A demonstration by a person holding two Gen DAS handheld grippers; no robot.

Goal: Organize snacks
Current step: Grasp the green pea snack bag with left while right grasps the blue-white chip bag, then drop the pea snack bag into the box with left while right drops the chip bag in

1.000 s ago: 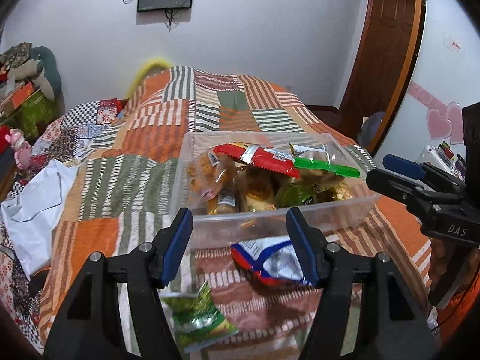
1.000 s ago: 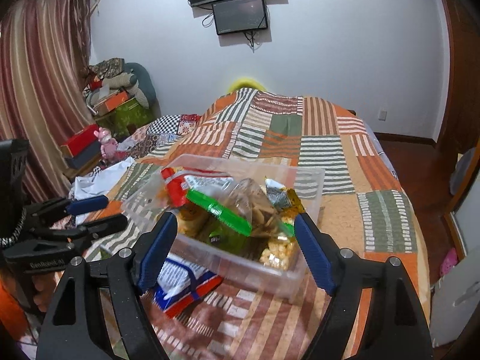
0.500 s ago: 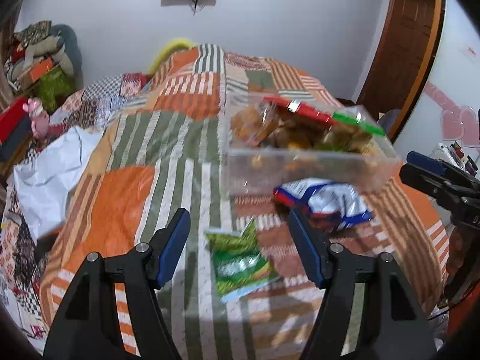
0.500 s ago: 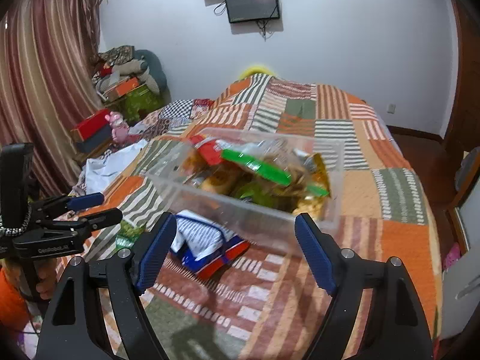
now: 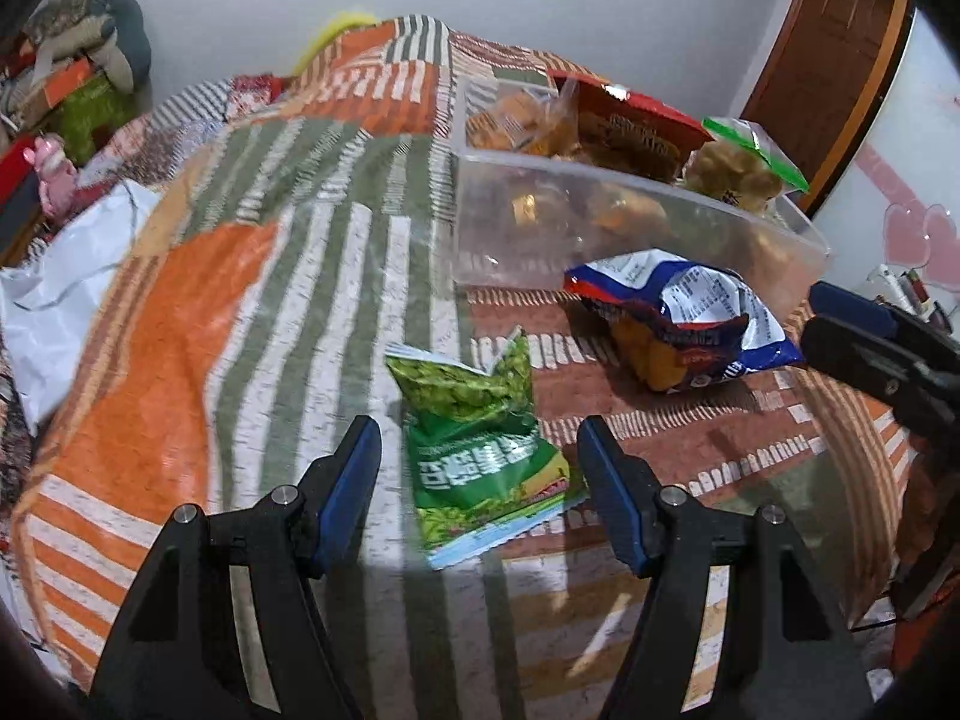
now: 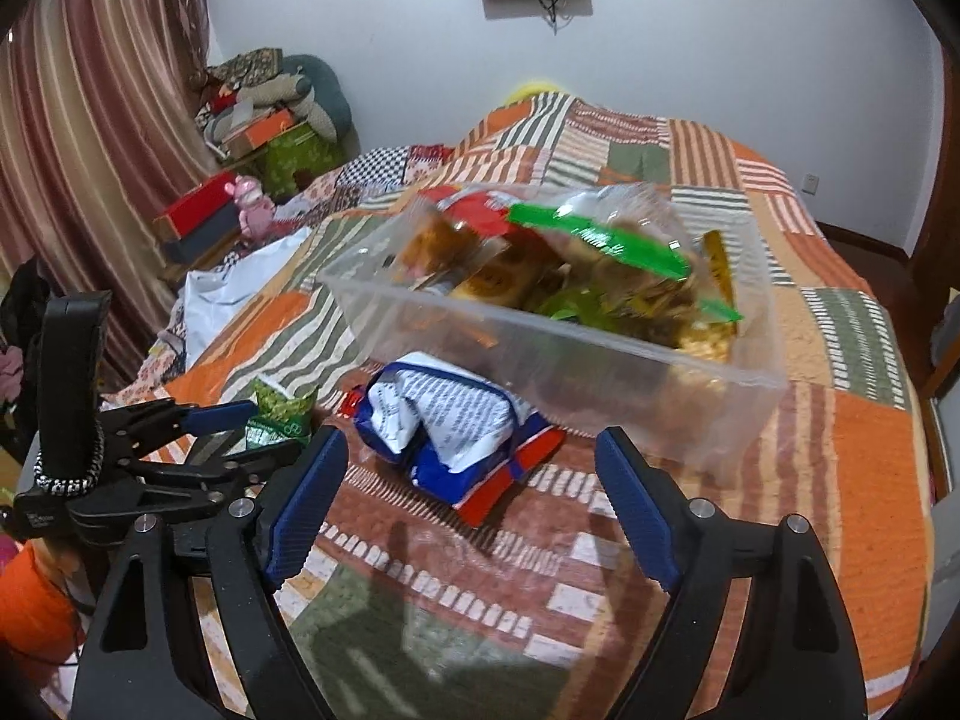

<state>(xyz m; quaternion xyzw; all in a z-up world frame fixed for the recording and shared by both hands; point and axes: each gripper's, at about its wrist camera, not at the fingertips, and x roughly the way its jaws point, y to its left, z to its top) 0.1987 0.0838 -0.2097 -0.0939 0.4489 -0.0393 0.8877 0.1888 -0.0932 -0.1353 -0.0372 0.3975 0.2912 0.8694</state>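
A green snack packet (image 5: 480,450) lies flat on the striped bedspread. My left gripper (image 5: 477,438) hovers over it, open, one finger on each side and not touching. A crumpled blue, white and red snack bag (image 5: 678,312) rests against the front wall of a clear plastic bin (image 5: 540,222) holding several snack packs. In the right wrist view that blue bag (image 6: 456,420) lies just ahead of my right gripper (image 6: 471,450). Its jaws are opening and nothing is pressed between them. The left gripper (image 6: 252,435) shows at the left, over the green packet (image 6: 279,411).
The patchwork bedspread (image 6: 840,450) drops off at the near and right edges. A white cloth (image 5: 54,294) lies at the bed's left side. Boxes and soft toys (image 6: 264,126) are piled by the curtain. A brown door (image 5: 840,48) stands at the right.
Both grippers have come down closer to the bed. The left one swung from the bin to over the green packet. The right one's jaws stand wider, with the blue bag now ahead of them.
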